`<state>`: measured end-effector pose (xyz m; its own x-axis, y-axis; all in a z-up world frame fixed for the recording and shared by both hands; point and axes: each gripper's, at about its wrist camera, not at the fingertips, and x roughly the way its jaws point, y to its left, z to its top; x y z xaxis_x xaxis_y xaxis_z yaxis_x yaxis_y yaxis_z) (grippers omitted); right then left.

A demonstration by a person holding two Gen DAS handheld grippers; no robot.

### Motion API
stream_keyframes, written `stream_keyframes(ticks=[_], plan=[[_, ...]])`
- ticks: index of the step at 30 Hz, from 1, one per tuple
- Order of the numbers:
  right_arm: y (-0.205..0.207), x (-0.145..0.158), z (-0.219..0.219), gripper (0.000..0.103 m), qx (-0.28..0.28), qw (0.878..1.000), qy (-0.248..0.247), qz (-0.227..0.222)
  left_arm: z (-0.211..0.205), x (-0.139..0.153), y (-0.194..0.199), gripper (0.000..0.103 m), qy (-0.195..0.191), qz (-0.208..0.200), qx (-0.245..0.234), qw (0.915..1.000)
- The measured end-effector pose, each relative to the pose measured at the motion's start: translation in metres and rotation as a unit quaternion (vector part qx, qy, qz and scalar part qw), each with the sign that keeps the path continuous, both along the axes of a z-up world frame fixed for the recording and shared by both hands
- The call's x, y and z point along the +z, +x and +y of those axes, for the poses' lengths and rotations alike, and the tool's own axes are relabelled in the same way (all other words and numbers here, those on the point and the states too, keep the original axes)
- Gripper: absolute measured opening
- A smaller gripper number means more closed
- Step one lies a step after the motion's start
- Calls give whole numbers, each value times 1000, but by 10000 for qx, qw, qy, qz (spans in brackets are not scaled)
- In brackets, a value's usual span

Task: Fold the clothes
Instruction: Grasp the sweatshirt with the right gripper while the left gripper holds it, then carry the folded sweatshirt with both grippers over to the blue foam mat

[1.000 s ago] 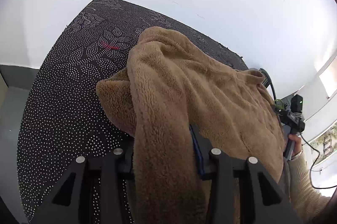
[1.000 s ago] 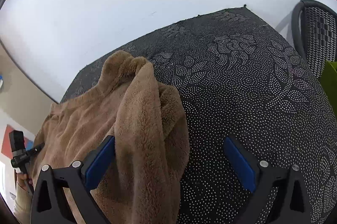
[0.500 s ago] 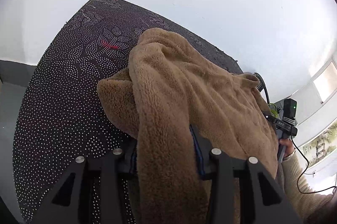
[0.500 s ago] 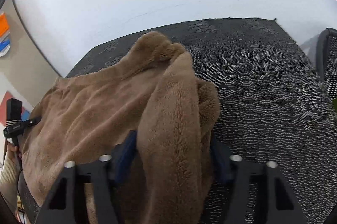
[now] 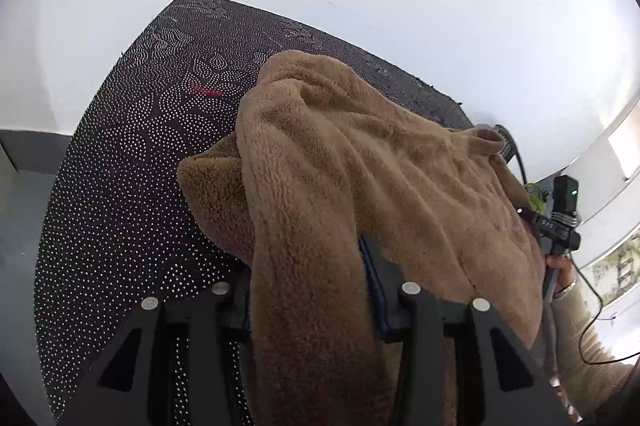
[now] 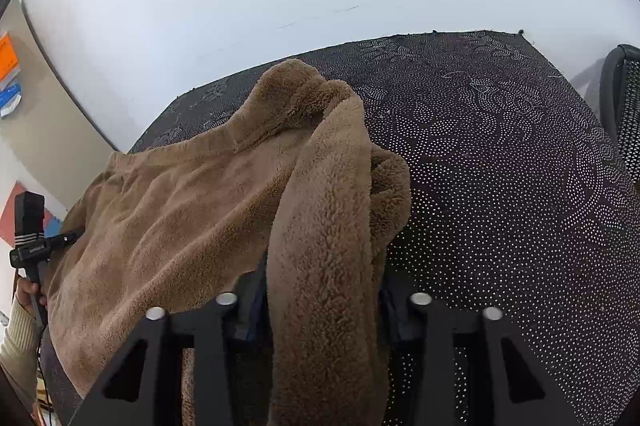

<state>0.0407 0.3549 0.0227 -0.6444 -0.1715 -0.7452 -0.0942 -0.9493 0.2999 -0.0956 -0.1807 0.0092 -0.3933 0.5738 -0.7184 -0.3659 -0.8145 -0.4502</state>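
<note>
Left wrist view: left gripper (image 5: 310,290) clamped on brown fleece (image 5: 360,166), right gripper (image 6: 324,306) likewise, over dotted black cloth (image 6: 500,166).

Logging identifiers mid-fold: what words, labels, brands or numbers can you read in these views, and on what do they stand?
No text can be read with confidence.
Right gripper: small white marking on its black clamp, too blurred to read.
Left gripper: small white print on its black clamp, too small to read.
Orange paper on the wall: faint dark marks, illegible.
Brown fleece garment and dotted black tablecloth: no label or lettering visible.
</note>
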Motion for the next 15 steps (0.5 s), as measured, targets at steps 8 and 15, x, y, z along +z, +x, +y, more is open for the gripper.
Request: stream_keyframes(ticks=[8, 15], plan=[[9, 14, -8, 28, -185, 9995, -58, 256, 8, 6, 3, 31, -266, 129, 249, 9993], [23, 49, -23, 27, -318, 9967, -15, 744, 18, 18, 3, 27, -265, 348, 481, 9979]])
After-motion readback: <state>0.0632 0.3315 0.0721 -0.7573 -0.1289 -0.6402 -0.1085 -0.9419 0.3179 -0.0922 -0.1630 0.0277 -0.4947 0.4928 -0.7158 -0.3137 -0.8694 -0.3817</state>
